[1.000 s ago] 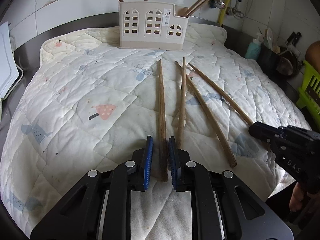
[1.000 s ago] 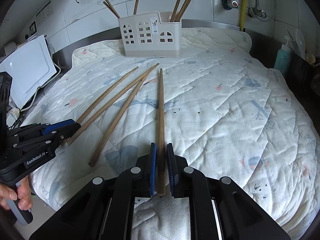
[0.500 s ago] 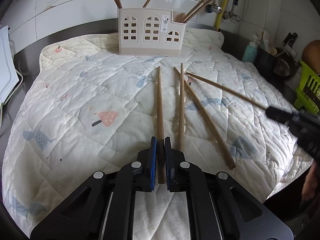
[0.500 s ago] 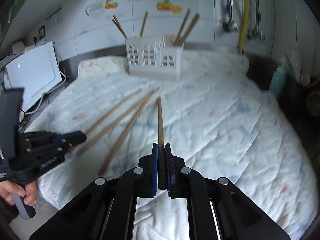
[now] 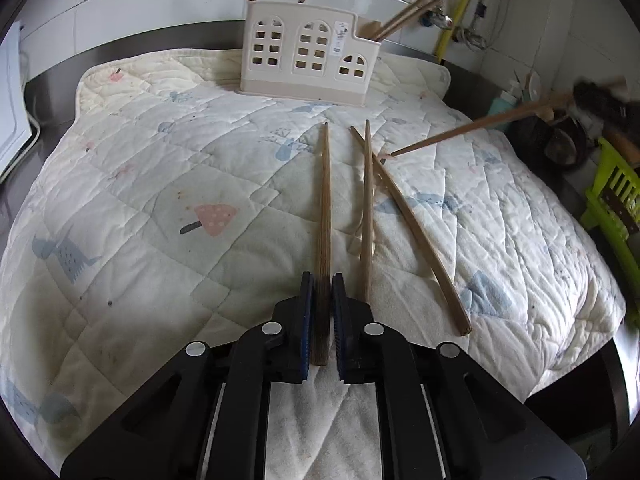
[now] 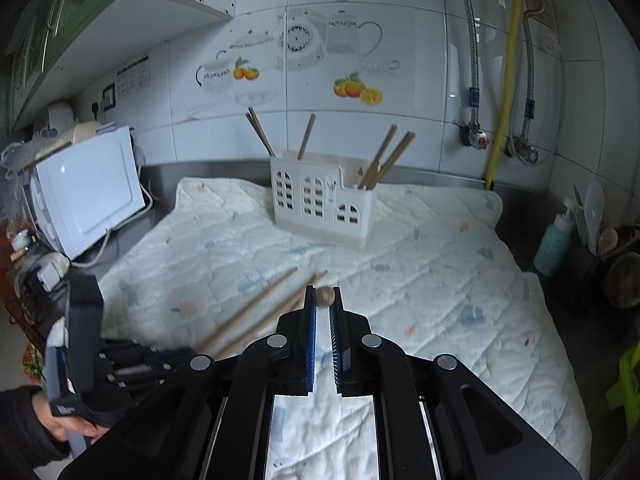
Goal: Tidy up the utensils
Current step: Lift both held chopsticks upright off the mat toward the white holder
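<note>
Left wrist view: quilted mat [image 5: 168,184] is spread over the counter, white utensil holder [image 5: 310,60] stood at its far edge with several chopsticks seen upright or leaning in it. Left gripper [image 5: 320,292] is clamped narrow on a flat-lying chopstick [image 5: 325,200], held near its thick end, tip pointed toward the holder. Just to its right two loose chopsticks [image 5: 368,208] are seen on the mat, crossed near their tips. Further right a raised chopstick [image 5: 472,128] is held off the mat, tip near the crossing, blurred right gripper [image 5: 600,100] behind it.

Right wrist view: left gripper [image 6: 120,364] is gripped by a hand [image 6: 60,424] at lower left; microwave [image 6: 88,196] noted at left. Right gripper [image 6: 323,298] is pinched narrow on the raised chopstick [image 6: 324,296], seen end-on between the pads, holder [image 6: 320,200] beyond
</note>
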Demonstrator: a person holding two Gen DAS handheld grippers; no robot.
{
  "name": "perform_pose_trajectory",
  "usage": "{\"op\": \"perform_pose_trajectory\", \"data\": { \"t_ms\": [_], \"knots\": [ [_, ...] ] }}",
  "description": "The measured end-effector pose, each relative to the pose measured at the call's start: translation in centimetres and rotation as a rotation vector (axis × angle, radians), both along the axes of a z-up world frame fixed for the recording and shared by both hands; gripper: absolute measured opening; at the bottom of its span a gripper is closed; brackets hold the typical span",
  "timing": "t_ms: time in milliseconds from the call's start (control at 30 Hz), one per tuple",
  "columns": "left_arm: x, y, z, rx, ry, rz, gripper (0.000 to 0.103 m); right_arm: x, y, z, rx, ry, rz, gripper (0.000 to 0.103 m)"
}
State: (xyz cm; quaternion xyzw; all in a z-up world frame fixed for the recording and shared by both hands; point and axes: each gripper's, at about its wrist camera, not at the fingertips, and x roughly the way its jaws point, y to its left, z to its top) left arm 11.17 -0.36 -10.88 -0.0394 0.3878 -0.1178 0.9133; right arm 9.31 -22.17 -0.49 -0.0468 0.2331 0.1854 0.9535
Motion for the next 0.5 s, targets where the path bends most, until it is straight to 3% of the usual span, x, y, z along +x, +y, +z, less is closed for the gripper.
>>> {"op": "perform_pose_trajectory", "data": {
  "t_ms": [167,500],
  "knots": [
    [0.1,0.2,1.9,-0.004,-0.045,-0.027,0.006,1.3,0.1,2.4,0.01,0.004,0.046,0.007],
    [2.2,2.6,8.0,-0.086,-0.171,-0.021,0.006,3.7,0.6,7.5,0.022,-0.047,0.091,0.007]
  ]
}}
